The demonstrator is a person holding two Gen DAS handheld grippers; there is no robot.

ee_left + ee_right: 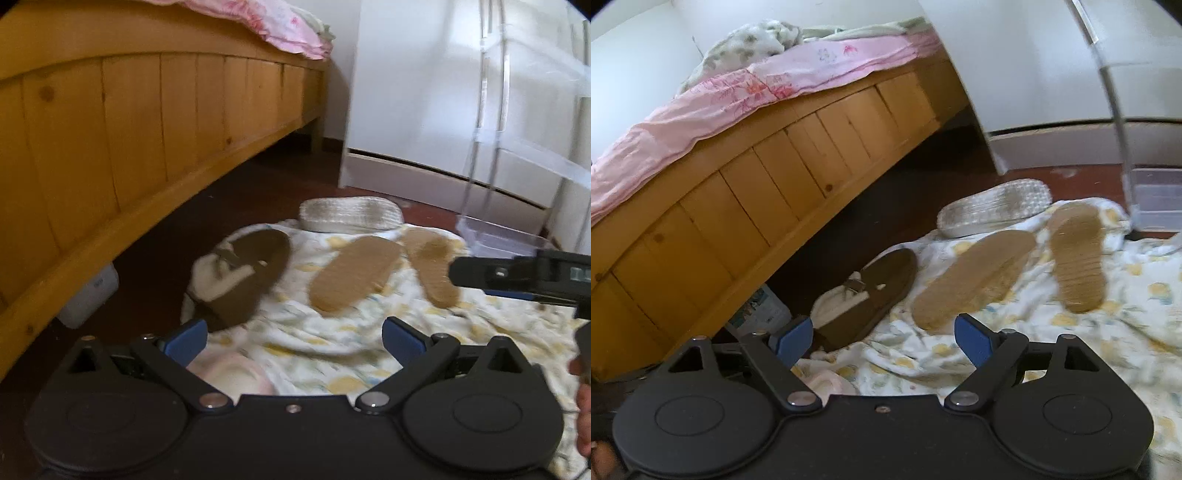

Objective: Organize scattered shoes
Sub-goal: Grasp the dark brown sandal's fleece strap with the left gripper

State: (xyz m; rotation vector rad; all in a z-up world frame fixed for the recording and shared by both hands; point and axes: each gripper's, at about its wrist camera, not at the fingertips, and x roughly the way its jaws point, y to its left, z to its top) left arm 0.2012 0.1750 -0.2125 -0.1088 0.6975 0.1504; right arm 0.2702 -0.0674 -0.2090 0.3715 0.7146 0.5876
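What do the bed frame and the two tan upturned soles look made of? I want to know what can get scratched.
Bed frame: looks like varnished pine boards, going by the knots, grain and warm gloss. Tan soles: probably matte rubber, with a ribbed tread showing; blur leaves it open.

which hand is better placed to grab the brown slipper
Left, probably. The left hand-held gripper is open with the brown slipper just ahead of its left finger; the right hand-held gripper sits further right over the sheet.

A home bedroom: wooden bed (746,192) with pink bedding (713,107), white wardrobe (417,92), shoes on the floor.
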